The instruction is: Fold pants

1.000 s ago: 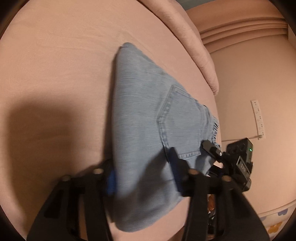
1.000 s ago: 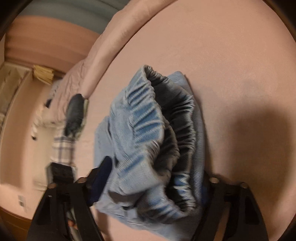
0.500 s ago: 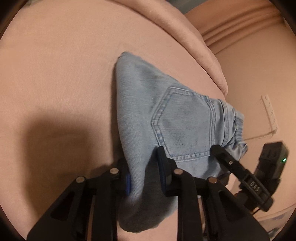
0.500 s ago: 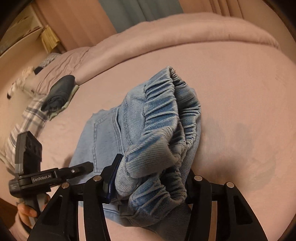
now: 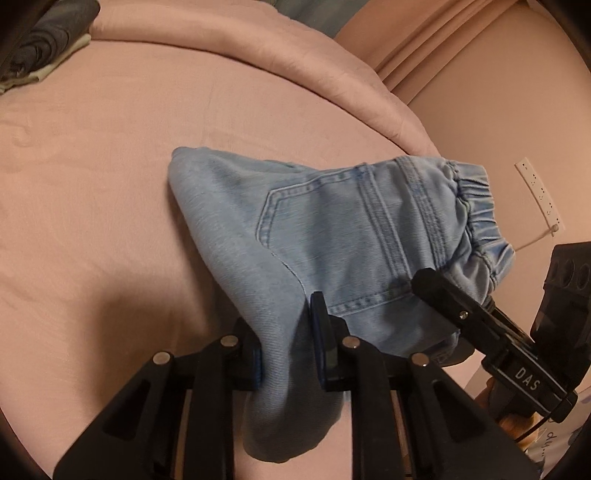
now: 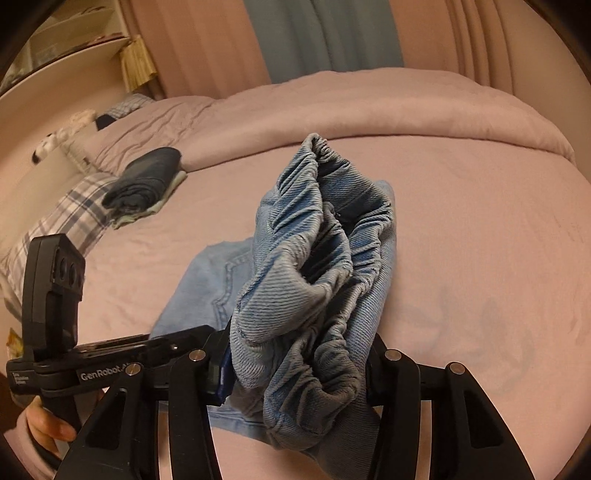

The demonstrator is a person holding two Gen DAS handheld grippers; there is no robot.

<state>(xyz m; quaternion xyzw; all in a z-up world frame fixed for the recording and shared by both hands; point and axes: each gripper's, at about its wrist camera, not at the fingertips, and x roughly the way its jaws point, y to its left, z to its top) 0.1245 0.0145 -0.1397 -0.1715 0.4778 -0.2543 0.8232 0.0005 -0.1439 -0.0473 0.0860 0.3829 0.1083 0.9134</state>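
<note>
Light blue denim pants (image 5: 332,236) are folded into a compact bundle and held up off the pink bed (image 5: 92,166). My left gripper (image 5: 286,354) is shut on the folded edge below the back pocket. My right gripper (image 6: 295,373) is shut on the bunched elastic waistband (image 6: 325,240). The right gripper (image 5: 480,325) also shows at the right of the left wrist view, by the waistband (image 5: 476,206). The left gripper (image 6: 110,362) shows at the left of the right wrist view.
A folded dark garment (image 6: 147,177) lies on the bed's far left, also in the left wrist view (image 5: 40,40). A plaid pillow (image 6: 70,218) lies beside it. A rolled pink duvet (image 6: 406,107) runs along the far side. Curtains (image 6: 325,33) hang behind.
Both grippers have closed on the pants and lifted them off the bed. The views have tilted up, so more of the bed and room shows.
</note>
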